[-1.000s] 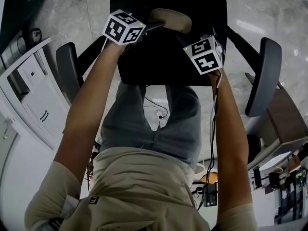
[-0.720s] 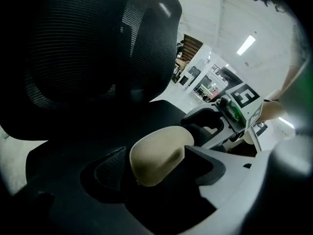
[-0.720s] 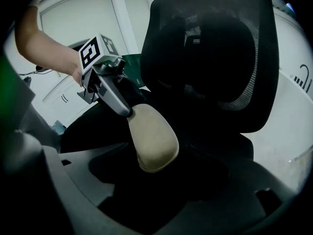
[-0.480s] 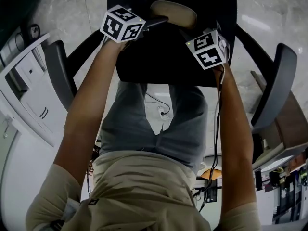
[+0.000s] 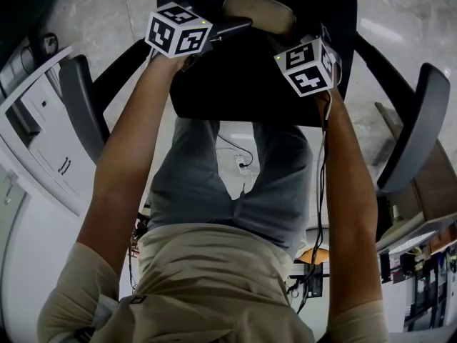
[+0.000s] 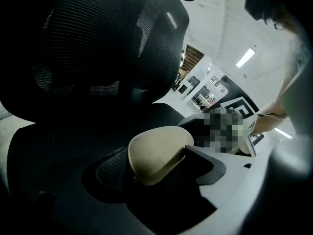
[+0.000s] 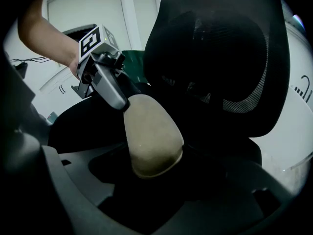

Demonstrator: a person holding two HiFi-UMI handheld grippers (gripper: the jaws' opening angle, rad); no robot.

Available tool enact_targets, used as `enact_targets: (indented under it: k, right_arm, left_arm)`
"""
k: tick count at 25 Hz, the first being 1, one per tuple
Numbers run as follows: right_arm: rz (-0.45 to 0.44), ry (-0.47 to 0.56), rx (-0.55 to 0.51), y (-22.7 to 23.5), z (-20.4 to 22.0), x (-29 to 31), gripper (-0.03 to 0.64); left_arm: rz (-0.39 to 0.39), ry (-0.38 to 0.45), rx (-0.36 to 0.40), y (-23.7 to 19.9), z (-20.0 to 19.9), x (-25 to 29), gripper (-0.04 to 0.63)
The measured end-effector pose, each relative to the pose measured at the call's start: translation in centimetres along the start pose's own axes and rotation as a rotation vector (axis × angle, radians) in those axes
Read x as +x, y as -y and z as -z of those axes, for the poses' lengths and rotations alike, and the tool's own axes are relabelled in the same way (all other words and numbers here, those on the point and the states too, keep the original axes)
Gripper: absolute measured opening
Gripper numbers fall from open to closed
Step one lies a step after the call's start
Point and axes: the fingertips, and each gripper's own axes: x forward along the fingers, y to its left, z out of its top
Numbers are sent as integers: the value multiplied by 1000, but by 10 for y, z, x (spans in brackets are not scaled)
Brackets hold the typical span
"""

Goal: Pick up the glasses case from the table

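The tan glasses case (image 5: 258, 13) lies on the black office chair seat (image 5: 235, 84), one end between the released jaws of the left gripper (image 6: 159, 165), the other between the right gripper's (image 7: 161, 180), both pairs having just been opening.

**Glasses case** (image 6: 159, 150): beige, rounded, smooth. It lies on the black chair seat (image 6: 54, 155), toward the seat's back edge and below the mesh backrest (image 6: 112, 43).

**Left claw** (image 6: 155, 166): the jaws have just been opening and now stand wide apart. One dark jaw sits on each side of the case, which is between them. Whether either pad touches it cannot be told.

**Surroundings**: a ceiling strip light (image 6: 245, 58) and a person's forearm (image 6: 283, 104) at the right.
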Motion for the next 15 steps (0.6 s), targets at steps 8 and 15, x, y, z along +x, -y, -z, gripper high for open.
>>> enact_targets:
  k: [8,15]
  right_arm:
    - [37,4,-15,2,-11,-16,330]
    - [101,29,-8,11,-38,-65,330]
  left_arm:
    - [-11,-12,22,12,-12,-10,377]
    - [0,10,77,45,-53,-33,377]
